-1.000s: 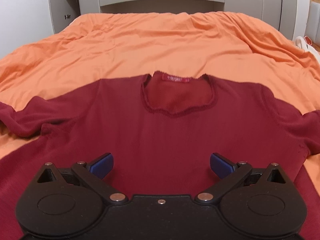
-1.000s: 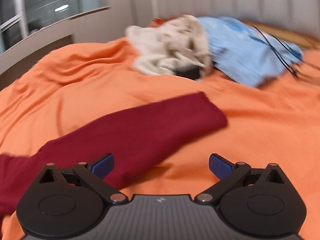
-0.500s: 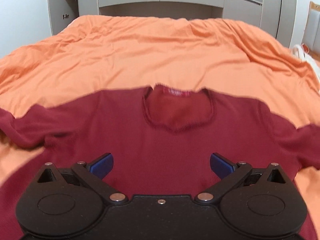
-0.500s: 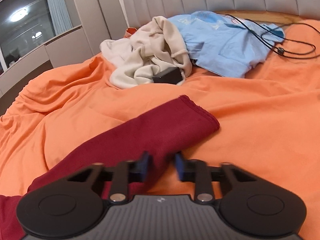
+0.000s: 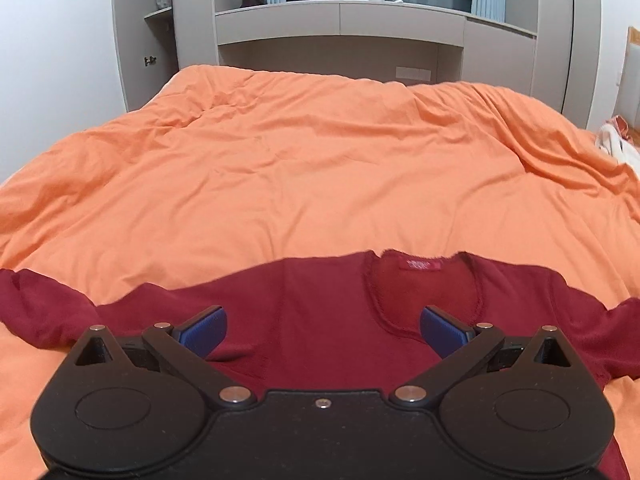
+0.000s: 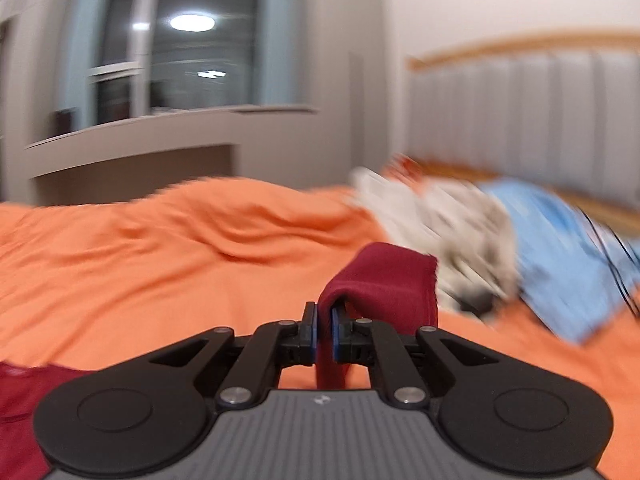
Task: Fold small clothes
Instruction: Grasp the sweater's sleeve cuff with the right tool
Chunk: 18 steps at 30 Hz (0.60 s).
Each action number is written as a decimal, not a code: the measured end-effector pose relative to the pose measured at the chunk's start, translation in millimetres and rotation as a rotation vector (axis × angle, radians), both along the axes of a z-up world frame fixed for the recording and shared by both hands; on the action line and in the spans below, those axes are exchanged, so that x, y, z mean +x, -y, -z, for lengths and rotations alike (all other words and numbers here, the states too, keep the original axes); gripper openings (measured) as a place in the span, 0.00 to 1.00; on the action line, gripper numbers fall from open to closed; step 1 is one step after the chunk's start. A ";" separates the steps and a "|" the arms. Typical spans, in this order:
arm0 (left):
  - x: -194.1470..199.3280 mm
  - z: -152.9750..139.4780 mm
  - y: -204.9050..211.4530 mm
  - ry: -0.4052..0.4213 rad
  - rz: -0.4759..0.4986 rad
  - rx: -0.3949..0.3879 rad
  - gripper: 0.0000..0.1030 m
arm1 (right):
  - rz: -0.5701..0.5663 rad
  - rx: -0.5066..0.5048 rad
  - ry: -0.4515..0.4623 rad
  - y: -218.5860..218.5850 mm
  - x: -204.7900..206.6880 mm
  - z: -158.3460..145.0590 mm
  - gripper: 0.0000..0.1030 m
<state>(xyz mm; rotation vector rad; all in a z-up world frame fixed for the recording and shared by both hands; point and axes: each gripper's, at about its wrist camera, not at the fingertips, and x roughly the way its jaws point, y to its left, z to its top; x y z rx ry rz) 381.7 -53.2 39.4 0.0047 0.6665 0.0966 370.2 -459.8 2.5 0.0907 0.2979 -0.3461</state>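
Note:
A dark red knit sweater lies front up on the orange duvet, its collar with a red label pointing away. My left gripper hovers open above the chest, left of the collar, with nothing between its blue pads. In the right wrist view my right gripper has its jaws closing tight on the sweater's right sleeve. The cuff end is lifted off the duvet and droops over the right finger. The sweater's body shows at the lower left.
A crumpled beige garment and a light blue garment with a black cable lie by the padded headboard. Grey shelving and a window stand beyond the bed's far side.
My right gripper went from wide open to shut on the sleeve and raised it off the duvet. My left gripper rose and drew back, staying open; the sweater now sits lower in its view.

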 end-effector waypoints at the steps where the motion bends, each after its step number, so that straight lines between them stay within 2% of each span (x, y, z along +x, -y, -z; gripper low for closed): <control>1: -0.9 -1.8 -5.4 0.002 -0.004 -0.002 1.00 | -0.049 -0.027 0.012 -20.3 4.3 -8.3 0.08; 5: -2.1 -7.6 -30.8 0.011 -0.034 -0.010 1.00 | -0.266 -0.084 0.042 -102.9 21.1 -29.6 0.08; 9: -4.6 -8.4 -60.8 0.018 -0.086 0.000 1.00 | -0.465 -0.092 0.004 -178.5 41.4 -29.5 0.08; 15: -5.6 -1.6 -98.6 0.020 -0.155 -0.041 1.00 | -0.674 -0.217 -0.126 -282.2 59.7 10.6 0.08; 18: -4.7 5.0 -106.1 0.017 -0.164 -0.051 1.00 | -0.752 -0.289 -0.209 -311.9 56.6 39.0 0.08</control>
